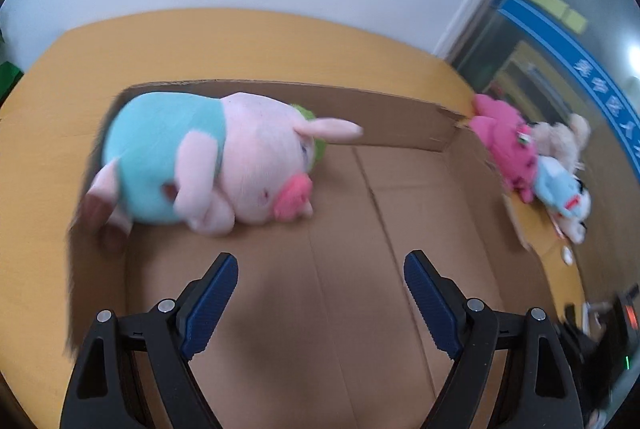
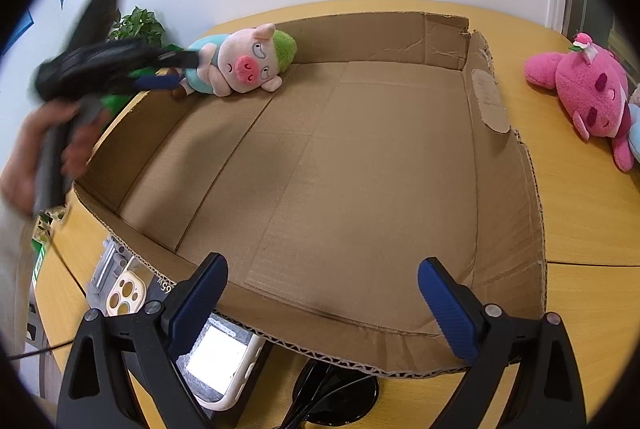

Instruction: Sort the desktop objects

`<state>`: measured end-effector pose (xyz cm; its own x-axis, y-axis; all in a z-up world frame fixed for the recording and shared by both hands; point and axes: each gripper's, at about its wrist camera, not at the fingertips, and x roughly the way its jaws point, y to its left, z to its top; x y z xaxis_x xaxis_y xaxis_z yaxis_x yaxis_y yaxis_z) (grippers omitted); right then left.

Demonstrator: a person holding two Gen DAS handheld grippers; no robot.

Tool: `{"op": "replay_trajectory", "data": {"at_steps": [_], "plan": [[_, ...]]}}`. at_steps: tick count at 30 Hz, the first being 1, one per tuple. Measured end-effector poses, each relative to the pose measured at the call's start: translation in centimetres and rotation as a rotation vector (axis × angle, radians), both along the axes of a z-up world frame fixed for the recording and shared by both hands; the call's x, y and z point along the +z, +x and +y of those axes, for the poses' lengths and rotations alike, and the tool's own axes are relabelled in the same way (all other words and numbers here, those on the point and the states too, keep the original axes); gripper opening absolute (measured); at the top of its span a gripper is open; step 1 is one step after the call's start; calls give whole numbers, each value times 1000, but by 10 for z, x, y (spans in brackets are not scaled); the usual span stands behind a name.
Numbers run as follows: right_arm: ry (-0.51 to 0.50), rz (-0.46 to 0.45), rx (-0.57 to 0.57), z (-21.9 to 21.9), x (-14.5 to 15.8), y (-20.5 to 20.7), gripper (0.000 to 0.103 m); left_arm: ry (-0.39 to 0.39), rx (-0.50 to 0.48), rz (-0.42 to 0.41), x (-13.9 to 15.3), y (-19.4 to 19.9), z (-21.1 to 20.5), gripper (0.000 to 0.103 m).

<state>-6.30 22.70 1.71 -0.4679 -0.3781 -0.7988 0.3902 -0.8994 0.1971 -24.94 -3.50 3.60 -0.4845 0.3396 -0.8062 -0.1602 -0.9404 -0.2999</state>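
Plush pig (image 1: 208, 165), pink with a teal shirt and green hair, lies on its side inside the cardboard box (image 2: 360, 165), in the far left corner against the back wall. Left gripper (image 1: 320, 277): jaws wide apart, holding nothing, positioned over the box floor just short of the pig. Right gripper (image 2: 320, 285): jaws wide apart, empty, above the near rim of the box. Pink plush (image 2: 588, 97) rests on the yellow table (image 2: 580, 221) outside the right wall of the box. Legible marking: "65w" on a dark item (image 2: 166, 287) just outside the near left rim of the box. Blue wall signage is unreadable.
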Motion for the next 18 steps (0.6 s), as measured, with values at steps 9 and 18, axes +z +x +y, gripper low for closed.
{"op": "replay_trajectory", "data": {"at_steps": [9, 18], "plan": [[-8, 11, 14, 5, 1, 1, 97, 0, 102, -34, -38, -56, -3, 71], [-8, 6, 16, 8, 3, 2, 97, -27, 93, -22, -34, -50, -6, 69]]}}
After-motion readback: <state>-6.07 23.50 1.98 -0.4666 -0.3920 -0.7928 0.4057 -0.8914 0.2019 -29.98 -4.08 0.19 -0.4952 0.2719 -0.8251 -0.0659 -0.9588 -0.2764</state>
